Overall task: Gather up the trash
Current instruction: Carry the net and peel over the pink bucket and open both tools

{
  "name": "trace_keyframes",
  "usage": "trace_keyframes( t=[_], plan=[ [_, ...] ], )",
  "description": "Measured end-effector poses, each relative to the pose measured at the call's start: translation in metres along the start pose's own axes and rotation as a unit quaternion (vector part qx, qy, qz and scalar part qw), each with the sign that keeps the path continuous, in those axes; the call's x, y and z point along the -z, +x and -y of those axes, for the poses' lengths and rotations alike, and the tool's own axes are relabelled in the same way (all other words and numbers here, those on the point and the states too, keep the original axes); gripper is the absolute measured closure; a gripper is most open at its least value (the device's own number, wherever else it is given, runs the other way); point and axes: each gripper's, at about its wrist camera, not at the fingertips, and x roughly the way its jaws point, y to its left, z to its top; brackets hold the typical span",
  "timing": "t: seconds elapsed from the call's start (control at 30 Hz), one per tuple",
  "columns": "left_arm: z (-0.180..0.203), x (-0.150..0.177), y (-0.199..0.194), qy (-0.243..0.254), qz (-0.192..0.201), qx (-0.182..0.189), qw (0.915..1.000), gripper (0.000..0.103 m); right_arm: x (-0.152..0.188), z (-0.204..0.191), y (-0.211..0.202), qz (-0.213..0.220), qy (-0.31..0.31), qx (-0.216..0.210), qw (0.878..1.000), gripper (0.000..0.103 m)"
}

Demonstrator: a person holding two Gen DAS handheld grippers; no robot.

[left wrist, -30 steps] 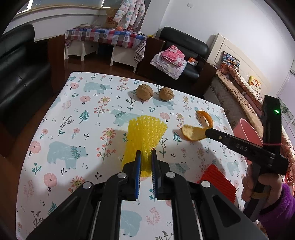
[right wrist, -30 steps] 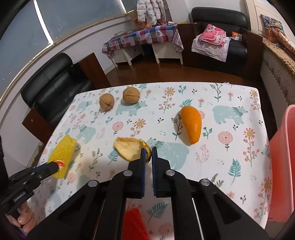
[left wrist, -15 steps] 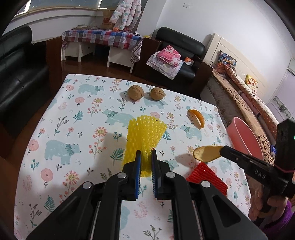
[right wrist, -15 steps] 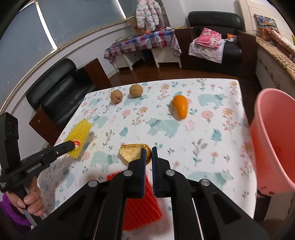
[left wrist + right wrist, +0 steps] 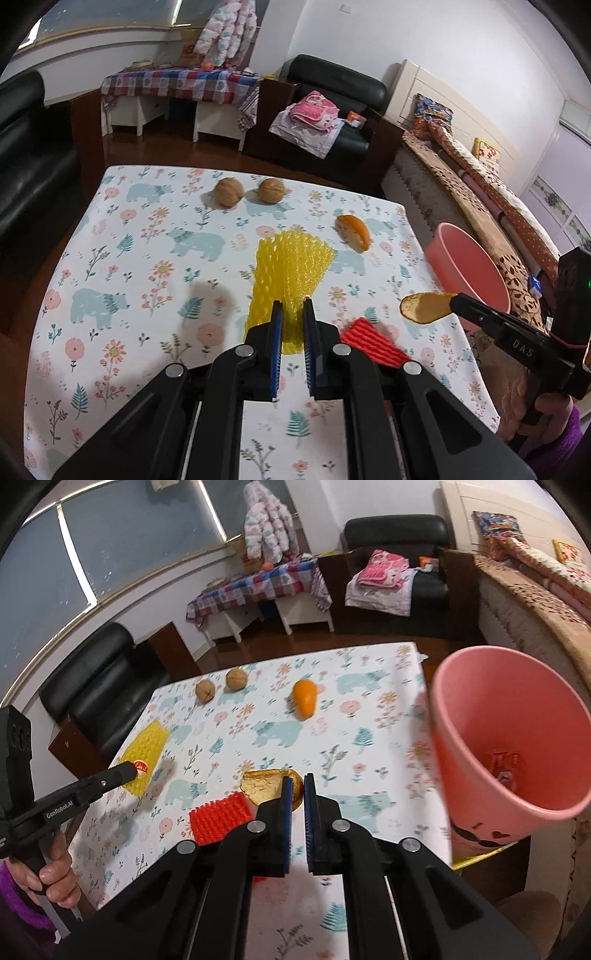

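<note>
My right gripper (image 5: 296, 788) is shut on a piece of orange peel (image 5: 264, 784) and holds it in the air above the table's right side; it also shows in the left wrist view (image 5: 424, 306), close to the pink bin (image 5: 467, 267). My left gripper (image 5: 293, 314) is shut on the yellow foam fruit net (image 5: 290, 275), whose far part spreads on the table. The pink bin (image 5: 506, 746) stands just off the table's right edge, with some scraps inside. A red foam net (image 5: 219, 818) lies on the table below the peel. A second orange peel (image 5: 306, 701) lies further back.
Two walnuts (image 5: 229, 192) (image 5: 270, 189) sit near the far edge of the floral tablecloth (image 5: 129, 258). A black armchair (image 5: 96, 675) stands left of the table. A bed (image 5: 498, 206) runs along the right, behind the bin.
My right gripper has lifted the orange peel off the table and carried it right and back, towards the pink bin. My left gripper stays shut on the yellow net.
</note>
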Motion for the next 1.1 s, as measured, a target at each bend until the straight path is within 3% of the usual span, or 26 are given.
trace_keyframes(
  t=[0.33,0.67,0.83,1.1],
  plan=[
    [0.054,-0.009,0.002,0.05,0.001,0.026,0.9984,0.094,-0.005,0.049,-0.046,0.053,0.055,0.031,0.997,0.097],
    [0.113,-0.018,0.012,0.103,-0.001,0.058,0.993,0.094,-0.012,0.105,-0.084,0.1,0.097,0.096,0.986,0.097],
    [0.144,-0.023,0.018,0.125,0.0,0.081,0.9888,0.094,-0.011,0.122,-0.088,0.109,0.097,0.131,0.981,0.097],
    [0.194,-0.035,0.035,0.144,-0.004,0.119,0.9824,0.094,-0.001,0.146,-0.087,0.108,0.116,0.143,0.977,0.097]
  ],
)
